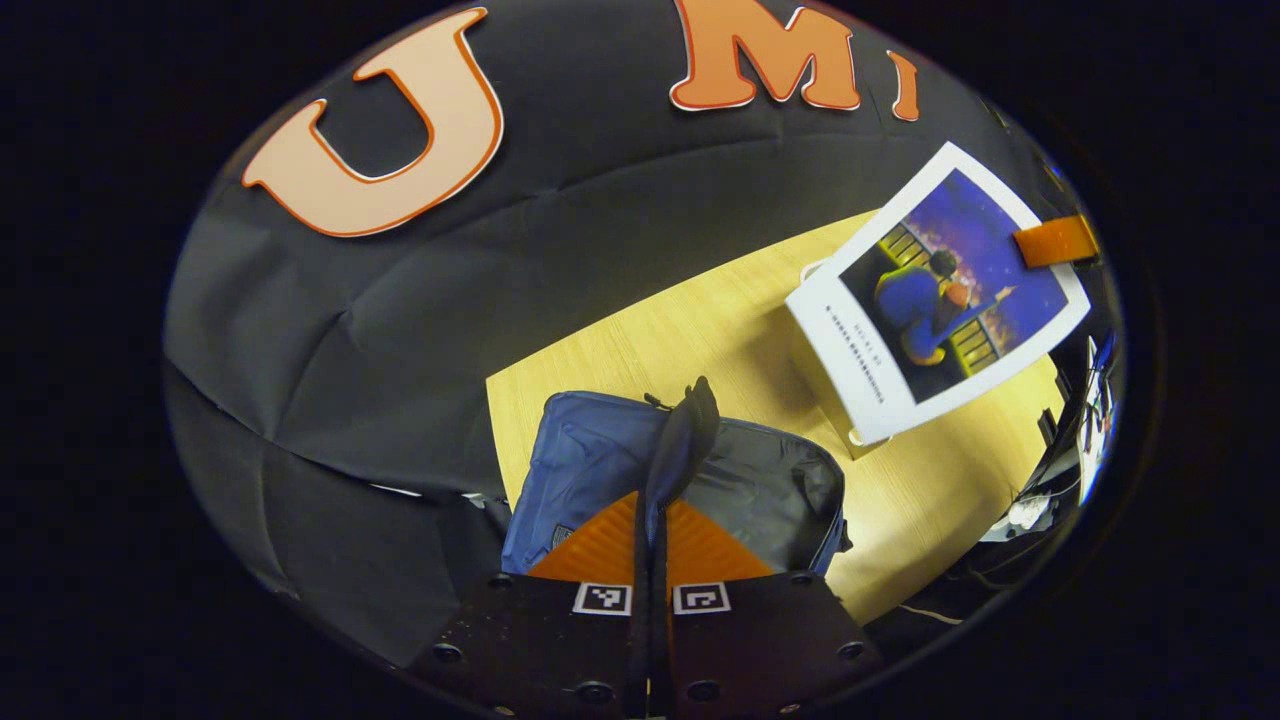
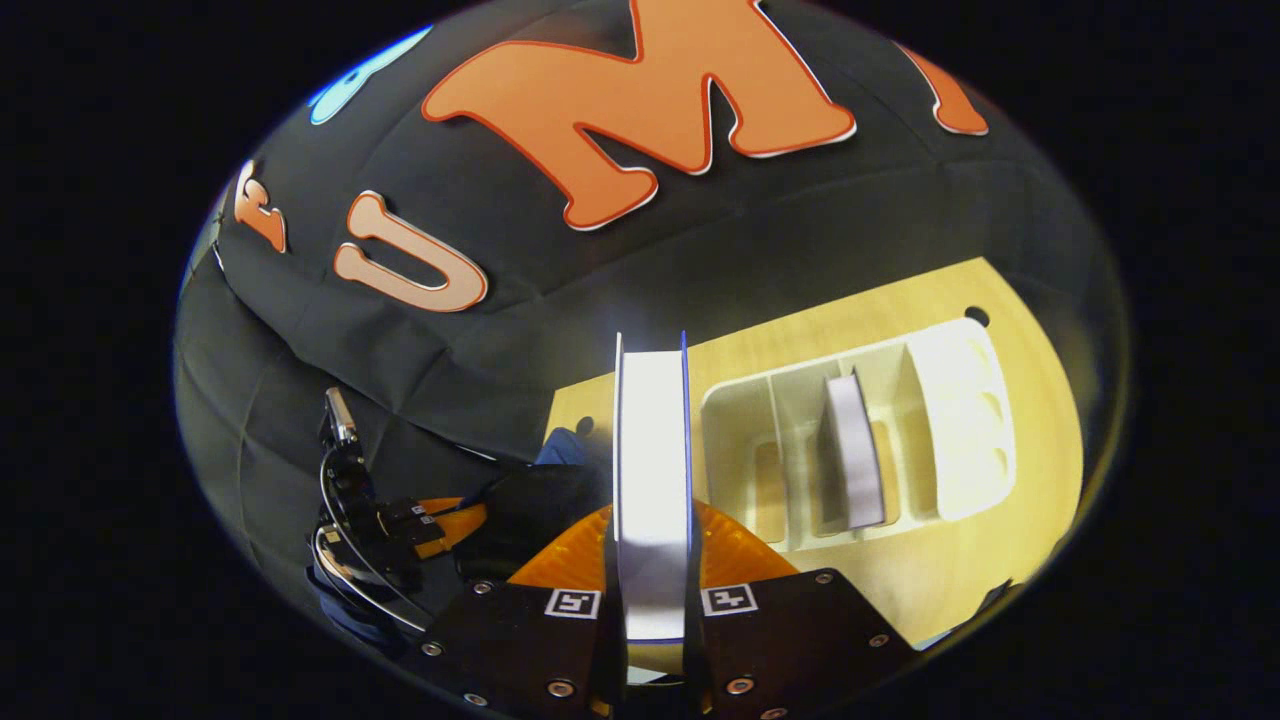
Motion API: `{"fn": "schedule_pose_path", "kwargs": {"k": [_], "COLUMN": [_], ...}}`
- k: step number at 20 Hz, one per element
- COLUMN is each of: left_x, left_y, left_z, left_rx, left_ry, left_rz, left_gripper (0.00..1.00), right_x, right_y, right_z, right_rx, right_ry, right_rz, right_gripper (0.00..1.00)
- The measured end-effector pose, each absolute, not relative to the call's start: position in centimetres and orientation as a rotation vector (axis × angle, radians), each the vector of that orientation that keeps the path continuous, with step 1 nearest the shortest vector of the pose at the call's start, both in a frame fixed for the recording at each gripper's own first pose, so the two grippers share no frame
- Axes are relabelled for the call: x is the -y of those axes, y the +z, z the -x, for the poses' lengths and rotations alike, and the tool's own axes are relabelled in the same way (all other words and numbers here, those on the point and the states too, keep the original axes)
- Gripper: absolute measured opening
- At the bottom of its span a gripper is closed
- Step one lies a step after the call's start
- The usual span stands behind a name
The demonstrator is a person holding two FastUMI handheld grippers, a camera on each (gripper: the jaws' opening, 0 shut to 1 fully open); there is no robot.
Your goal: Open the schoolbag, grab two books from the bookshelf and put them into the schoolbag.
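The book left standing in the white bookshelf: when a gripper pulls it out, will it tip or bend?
The book already leans in its slot of the bookshelf, so it may tip further. It looks thin, so probably light and somewhat bendable. Its cover might be slippery.

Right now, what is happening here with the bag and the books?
A person works with two grippers. The left gripper is shut on the strap of the blue schoolbag, lifting it above the table. The right gripper grips a book, lifted off the white bookshelf, where another book stands.
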State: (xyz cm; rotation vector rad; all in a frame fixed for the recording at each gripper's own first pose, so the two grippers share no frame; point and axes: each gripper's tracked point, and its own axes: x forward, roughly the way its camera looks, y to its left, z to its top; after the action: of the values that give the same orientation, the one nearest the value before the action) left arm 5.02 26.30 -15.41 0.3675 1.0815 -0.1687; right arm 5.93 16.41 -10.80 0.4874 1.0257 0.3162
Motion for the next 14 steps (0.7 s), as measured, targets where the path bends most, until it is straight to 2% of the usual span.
{"fn": "schedule_pose_path", "kwargs": {"k": [8,14], "left_x": [-26.3,-26.3], "left_y": [-16.0,-16.3], "left_z": [-4.9,-4.4], "left_rx": [-1.092,-1.096], "left_ry": [-0.179,-0.172], "left_rz": [-0.34,-0.3], "left_gripper": [0.01,0.01], "right_x": [-21.1,-23.8], "right_y": [-15.5,-19.0], "right_z": [-3.3,-2.5], "right_rx": [-1.091,-1.101], "right_ry": [0.332,0.281], "right_rz": [-0.62,-0.699], "right_gripper": [0.22,0.22]}}
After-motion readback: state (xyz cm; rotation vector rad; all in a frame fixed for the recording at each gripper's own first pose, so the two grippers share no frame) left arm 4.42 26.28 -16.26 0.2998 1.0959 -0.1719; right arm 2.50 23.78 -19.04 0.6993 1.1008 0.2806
